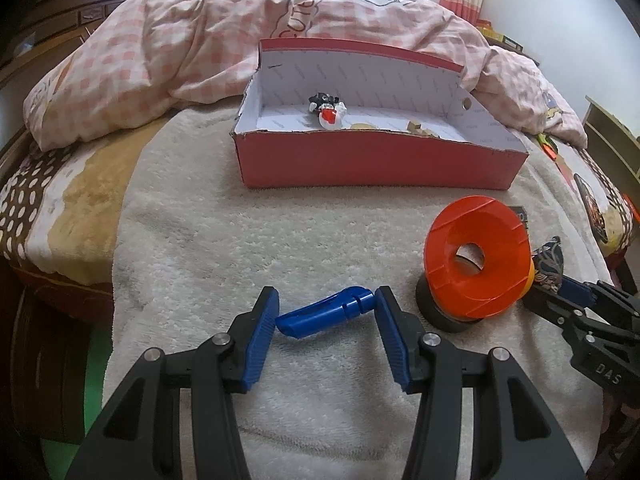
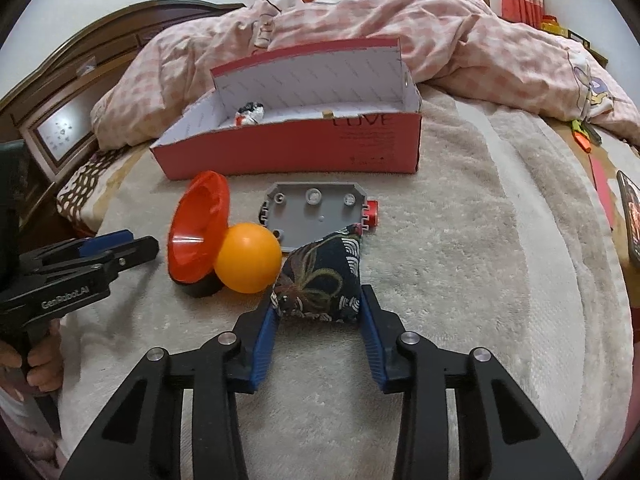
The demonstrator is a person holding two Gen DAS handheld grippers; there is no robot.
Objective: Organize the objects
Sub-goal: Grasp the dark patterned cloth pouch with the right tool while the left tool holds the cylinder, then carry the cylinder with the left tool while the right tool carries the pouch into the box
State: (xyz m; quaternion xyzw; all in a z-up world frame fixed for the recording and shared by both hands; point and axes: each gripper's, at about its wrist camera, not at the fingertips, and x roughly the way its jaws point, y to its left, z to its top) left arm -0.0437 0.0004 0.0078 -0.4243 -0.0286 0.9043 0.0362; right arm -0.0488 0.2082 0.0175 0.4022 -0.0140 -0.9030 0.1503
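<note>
On the near part of the cream blanket (image 1: 320, 240), my left gripper (image 1: 326, 320) sits with its pads on either side of a blue plastic piece (image 1: 326, 312) lying flat. The right pad looks to be touching the piece's ribbed end and the left pad is at or just beside the other end, so I read it as set around the piece; whether it is gripping firmly I cannot tell. Over on the right, my right gripper (image 2: 320, 320) brackets the near edge of a dark patterned beanbag (image 2: 320, 276), jaws apart, pads at its sides but not visibly squeezing.

The red box (image 1: 376, 160) stands open at the far side, well apart from both grippers, with a small black-and-white figure (image 1: 326, 110) already inside. An orange funnel-shaped toy (image 2: 200, 228) on a black base, an orange ball (image 2: 248, 258) and a grey plastic plate (image 2: 316, 216) are still out on the blanket.

My worries from here:
- The blue piece lies slanted across the jaws, held by its ends; closing could make it pivot and pop out.
- The beanbag is soft, and a pinch on its near edge alone may let it sag or slip free during the carry.
- The ball is touching or just beside the beanbag and the funnel, so lifting the beanbag could send it rolling off the bed.
</note>
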